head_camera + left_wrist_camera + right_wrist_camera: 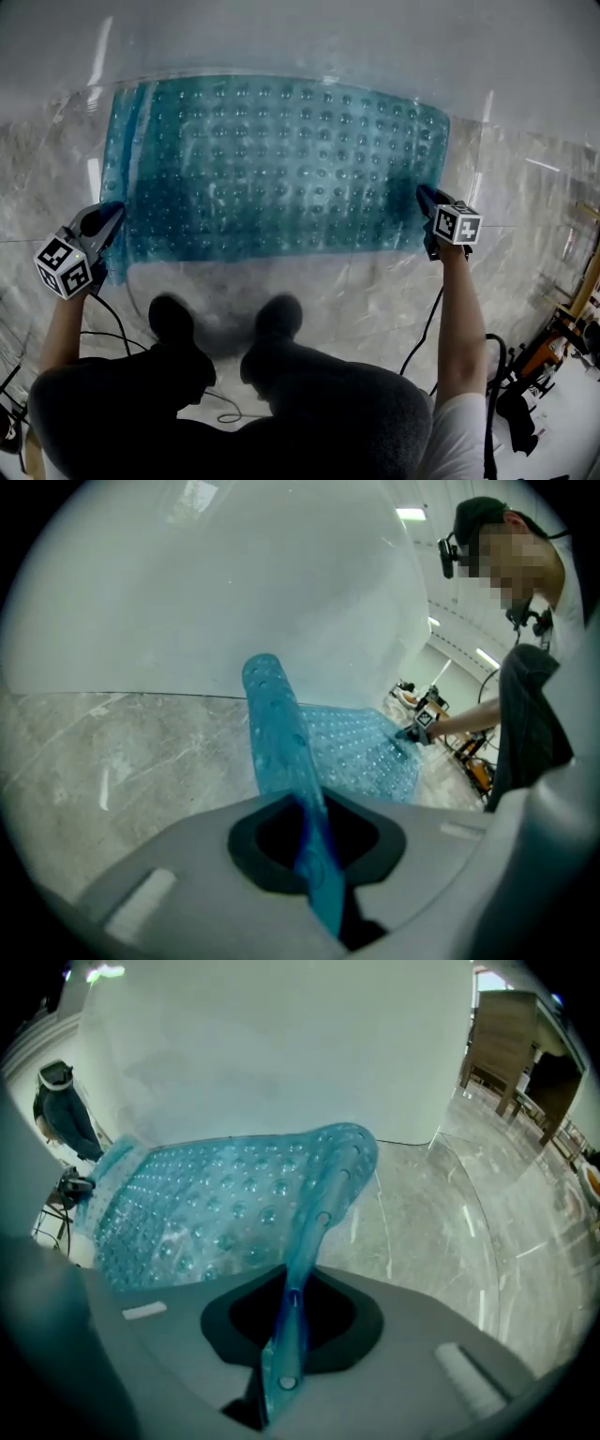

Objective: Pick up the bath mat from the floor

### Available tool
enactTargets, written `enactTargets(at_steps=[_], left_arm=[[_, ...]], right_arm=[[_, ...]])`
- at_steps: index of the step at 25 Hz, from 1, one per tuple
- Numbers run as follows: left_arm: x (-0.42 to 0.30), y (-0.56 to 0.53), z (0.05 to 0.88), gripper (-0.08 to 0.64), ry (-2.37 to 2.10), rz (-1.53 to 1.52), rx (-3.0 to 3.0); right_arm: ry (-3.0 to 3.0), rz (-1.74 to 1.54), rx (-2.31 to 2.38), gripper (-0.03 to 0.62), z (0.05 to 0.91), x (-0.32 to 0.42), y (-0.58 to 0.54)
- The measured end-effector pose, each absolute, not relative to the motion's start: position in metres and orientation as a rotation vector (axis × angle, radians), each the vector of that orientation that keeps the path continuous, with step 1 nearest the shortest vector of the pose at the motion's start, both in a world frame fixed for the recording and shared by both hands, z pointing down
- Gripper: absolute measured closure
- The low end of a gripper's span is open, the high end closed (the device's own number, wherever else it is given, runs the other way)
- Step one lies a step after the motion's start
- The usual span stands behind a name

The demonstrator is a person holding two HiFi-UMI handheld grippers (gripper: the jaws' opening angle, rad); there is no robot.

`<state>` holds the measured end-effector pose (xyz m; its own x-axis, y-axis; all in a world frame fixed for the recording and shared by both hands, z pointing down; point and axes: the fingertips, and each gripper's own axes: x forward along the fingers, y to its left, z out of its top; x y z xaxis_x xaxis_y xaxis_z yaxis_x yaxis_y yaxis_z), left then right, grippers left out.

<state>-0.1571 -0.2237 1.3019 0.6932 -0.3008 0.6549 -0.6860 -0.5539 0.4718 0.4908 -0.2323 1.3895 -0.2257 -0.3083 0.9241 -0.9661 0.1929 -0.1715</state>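
mat (281, 169) spread on marble floor (525, 206) ahead of the feet (225, 323), long axis left-right, far long edge along the wall (300, 37) base. left claw (111, 217) clamped on its near-left corner, right claw (424, 197) on the near-right corner, jaws of both nearly together on the thin edge. left short end curls up off the floor

Both arms reach forward and spread wide, left forearm (62, 323) and right forearm (461, 319) bare. The left gripper (111, 212) and right gripper (423, 194) tilt downward, each with its jaws pinched on one side edge of the bath mat (281, 169).
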Motion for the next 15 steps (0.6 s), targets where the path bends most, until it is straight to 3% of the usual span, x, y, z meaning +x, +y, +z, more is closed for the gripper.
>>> enactTargets(at_steps=[7,15], left_arm=[[-0.171,-0.227,1.268,0.541,-0.739,0.526,2.117],[-0.164,-0.234,1.174,0.541,-0.71,0.475,2.172]], right_arm=[[-1.828,1.249,1.231,0.574,1.336,0.47,-0.226],[-1.939,1.333,1.181,0.575,1.236,0.433,-0.218]])
